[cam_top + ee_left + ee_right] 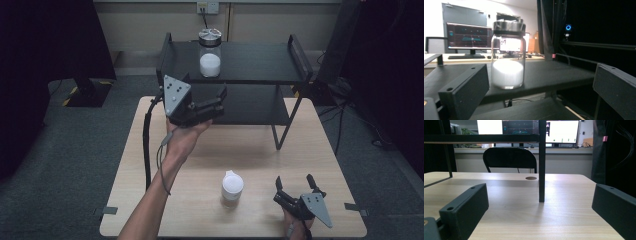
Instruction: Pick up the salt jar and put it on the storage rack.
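On the top shelf [260,62] of the black rack stands a glass jar [210,52], upright, dark lid on, approx. half full of white powder or grains. Glass = stiff, smooth, prob. slippery and breakable; with that fill it likely has some weight low down, so best taken round the body at or just above the fill, not by the lid. Left gripper [217,100] hangs just short of the shelf edge, fingers [465,90] wide apart and holding nothing, jar framed between them in the left gripper view but not touched. Farther out, a second white-capped container [232,188] sits on the desk [320,150]; contents hard to tell. Right gripper [295,186] rests near the desk's front edge, fingers also spread, empty.
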Available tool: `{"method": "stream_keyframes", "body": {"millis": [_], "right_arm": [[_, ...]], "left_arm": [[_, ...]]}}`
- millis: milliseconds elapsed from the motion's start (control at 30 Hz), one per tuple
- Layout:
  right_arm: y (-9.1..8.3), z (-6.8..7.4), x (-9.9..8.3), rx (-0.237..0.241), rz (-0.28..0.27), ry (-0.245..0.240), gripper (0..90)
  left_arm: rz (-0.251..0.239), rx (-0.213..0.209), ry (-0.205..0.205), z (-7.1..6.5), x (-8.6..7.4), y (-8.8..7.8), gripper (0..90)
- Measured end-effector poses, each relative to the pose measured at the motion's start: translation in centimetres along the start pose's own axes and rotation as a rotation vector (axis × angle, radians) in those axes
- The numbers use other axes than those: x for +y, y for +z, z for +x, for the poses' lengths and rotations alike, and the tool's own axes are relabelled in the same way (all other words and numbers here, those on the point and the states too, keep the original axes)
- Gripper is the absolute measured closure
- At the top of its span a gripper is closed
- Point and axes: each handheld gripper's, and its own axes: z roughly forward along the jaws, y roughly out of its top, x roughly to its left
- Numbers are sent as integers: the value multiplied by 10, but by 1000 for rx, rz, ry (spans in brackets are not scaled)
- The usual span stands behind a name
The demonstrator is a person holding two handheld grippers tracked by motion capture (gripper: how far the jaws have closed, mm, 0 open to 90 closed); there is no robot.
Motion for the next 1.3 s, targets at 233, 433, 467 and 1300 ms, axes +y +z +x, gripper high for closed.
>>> {"method": "stream_keyframes", "body": {"millis": [233,433,467,1300], "right_arm": [[0,0,0,0,0,-1,0],[0,0,0,0,0,-1,0],[0,0,0,0,0,-1,0],[0,1,0,-4,0,-1,0]], "left_arm": [[5,22,51,-4,-26,-24,0],[3,73,61,-11,-51,-40,0],[4,81,64,-12,-55,-42,0],[120,275,23,-14,-164,-92,0]]}}
